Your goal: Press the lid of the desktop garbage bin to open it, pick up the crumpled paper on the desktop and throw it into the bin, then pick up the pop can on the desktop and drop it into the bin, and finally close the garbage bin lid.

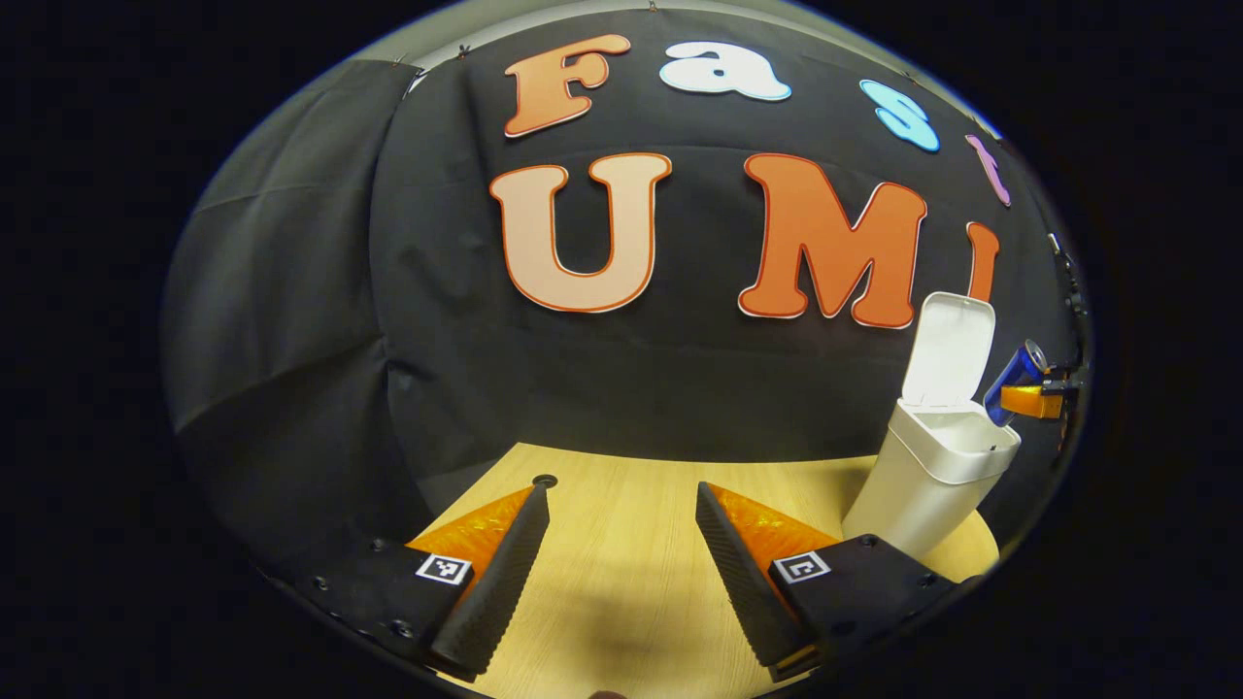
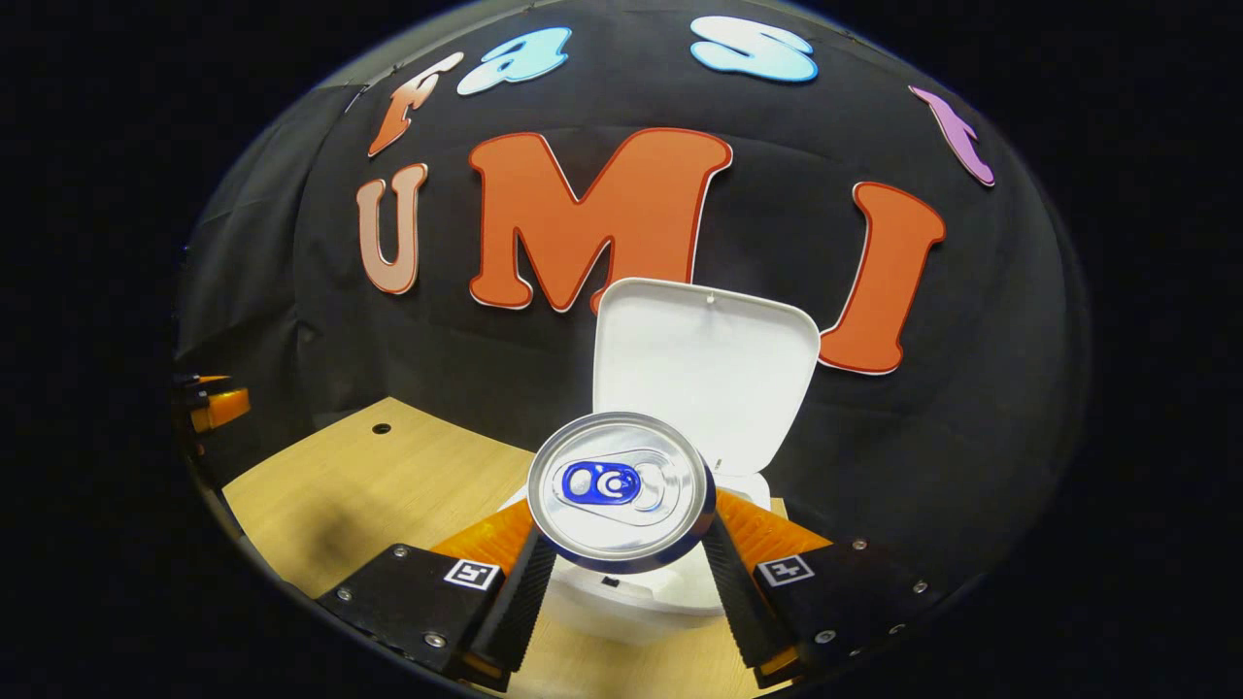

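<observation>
right gripper (image 2: pixel 621 568): clamped on the pop can (image 2: pixel 621 490), one finger on each side. In the right gripper view you're looking straight at the can's top end, pull tab and all.
pop can: held up in the air right over the garbage bin (image 2: pixel 670 592), with the bin's open mouth just behind and below it. In the left gripper view the can (image 1: pixel 1015 382) shows tilted, just beside the upper right edge of the bin (image 1: pixel 932 476), with the right gripper (image 1: pixel 1031 400) gripping it at the far right edge.
lid: flipped up and standing nearly upright at the back of the bin (image 2: pixel 707 364); also clear in the left gripper view (image 1: pixel 950 349).
left gripper (image 1: pixel 621 553): fingers spread well apart with nothing between them, hanging over the wooden desktop (image 1: pixel 621 582), off to the left of the bin.
crumpled paper: can't spot it, so can't tell whether it's inside the bin.
desktop: has a small round hole (image 1: pixel 545 481) near the back edge.
</observation>
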The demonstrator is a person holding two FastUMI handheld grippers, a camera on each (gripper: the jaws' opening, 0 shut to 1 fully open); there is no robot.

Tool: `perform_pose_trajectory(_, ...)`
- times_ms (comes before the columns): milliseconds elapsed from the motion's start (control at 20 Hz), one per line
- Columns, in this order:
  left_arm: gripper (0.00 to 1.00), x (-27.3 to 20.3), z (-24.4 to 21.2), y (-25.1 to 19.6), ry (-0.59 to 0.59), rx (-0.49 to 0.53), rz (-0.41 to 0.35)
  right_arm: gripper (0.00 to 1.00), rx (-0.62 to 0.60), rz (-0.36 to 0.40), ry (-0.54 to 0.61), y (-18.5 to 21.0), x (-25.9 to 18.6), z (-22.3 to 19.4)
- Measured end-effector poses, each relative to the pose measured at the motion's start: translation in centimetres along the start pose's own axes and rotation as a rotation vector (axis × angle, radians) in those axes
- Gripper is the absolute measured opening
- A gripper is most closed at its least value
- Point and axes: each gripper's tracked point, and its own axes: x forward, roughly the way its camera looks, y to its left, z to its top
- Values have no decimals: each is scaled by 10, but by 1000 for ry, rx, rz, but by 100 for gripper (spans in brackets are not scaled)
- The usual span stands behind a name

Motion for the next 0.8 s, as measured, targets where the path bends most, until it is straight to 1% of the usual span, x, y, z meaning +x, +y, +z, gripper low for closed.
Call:
perform_pose_trajectory(50,97,-3,0,2,0,4,8,76,-4,0,3,0,4,-2)
perform_pose_trajectory(100,97,-6,-2,3,-1,11,13,81,-6,2,6,0,8,-3)
perform_pose_trajectory(300,97,-15,-17,5,19,66,38,82,-8,3,28,1,23,-14)
perform_pose_trajectory(500,97,-22,-34,3,47,76,45,82,-9,14,47,6,33,-26)
perform_pose_trajectory(650,97,-25,-41,-5,60,83,33,82,5,14,56,6,39,-32)
perform_pose_trajectory(800,97,-26,-45,-10,66,89,28,82,9,0,67,4,43,-39)
